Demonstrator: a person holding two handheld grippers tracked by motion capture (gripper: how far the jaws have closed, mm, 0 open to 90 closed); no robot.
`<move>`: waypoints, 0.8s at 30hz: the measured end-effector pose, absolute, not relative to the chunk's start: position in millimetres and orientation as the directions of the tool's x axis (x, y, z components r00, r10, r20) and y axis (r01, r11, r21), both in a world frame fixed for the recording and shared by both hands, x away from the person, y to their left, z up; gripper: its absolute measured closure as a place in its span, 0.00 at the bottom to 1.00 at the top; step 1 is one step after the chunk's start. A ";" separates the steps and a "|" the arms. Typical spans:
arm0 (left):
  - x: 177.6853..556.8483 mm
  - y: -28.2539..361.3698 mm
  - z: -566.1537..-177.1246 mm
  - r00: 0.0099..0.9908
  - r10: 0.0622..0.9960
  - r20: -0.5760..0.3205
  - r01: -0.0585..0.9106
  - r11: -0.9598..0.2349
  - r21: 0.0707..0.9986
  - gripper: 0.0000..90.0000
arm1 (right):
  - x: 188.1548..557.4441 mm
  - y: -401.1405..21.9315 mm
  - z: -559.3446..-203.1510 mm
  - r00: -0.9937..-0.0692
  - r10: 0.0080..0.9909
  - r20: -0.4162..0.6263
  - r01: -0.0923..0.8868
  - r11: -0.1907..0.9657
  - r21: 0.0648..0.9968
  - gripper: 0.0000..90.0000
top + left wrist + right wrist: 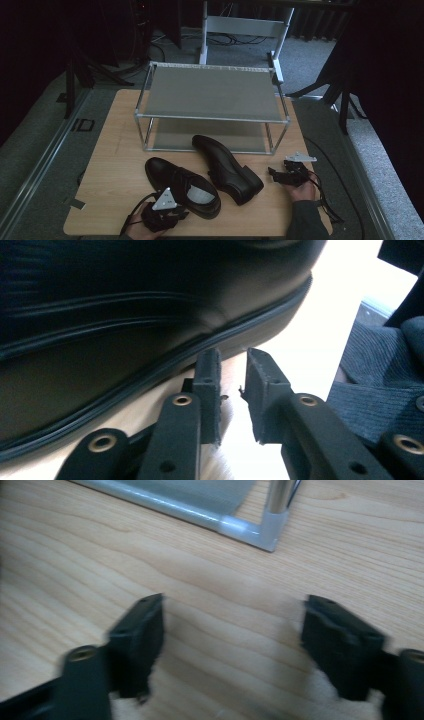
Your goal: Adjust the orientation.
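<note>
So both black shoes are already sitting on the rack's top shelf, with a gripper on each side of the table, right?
Not quite. Both shoes lie on the table in front of the rack, whose top shelf is bare, as the high view shows. The grippers are one to each side.

Dim room – grey carpet (45,150), dark drapes (385,75).

recording studio or lab setup: wooden table (115,165) ringed by black curtains (385,75), stand legs (75,75), floor cables (165,47), grey carpet (30,150); a metal shoe rack (210,92) is staged on it.
</note>
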State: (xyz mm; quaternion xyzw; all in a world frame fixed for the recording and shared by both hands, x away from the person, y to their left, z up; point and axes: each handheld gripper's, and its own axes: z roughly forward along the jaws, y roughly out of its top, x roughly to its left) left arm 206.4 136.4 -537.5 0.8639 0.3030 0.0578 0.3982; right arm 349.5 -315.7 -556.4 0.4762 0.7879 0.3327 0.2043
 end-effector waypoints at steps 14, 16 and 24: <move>213.6 177.8 -528.7 0.695 0.700 -0.166 0.512 -0.320 0.797 0.72 | 308.8 -262.2 -494.6 -0.606 0.794 -0.052 0.434 0.385 0.814 0.55; 214.5 179.4 -528.3 0.683 0.711 -0.165 0.515 -0.310 0.799 0.71 | 305.2 -258.0 -490.9 -0.620 0.782 -0.053 0.422 0.391 0.818 0.55; 225.6 192.6 -527.1 0.626 0.766 -0.147 0.527 -0.276 0.804 0.69 | 277.5 -220.0 -471.6 -0.735 0.672 -0.091 0.326 0.468 0.822 0.60</move>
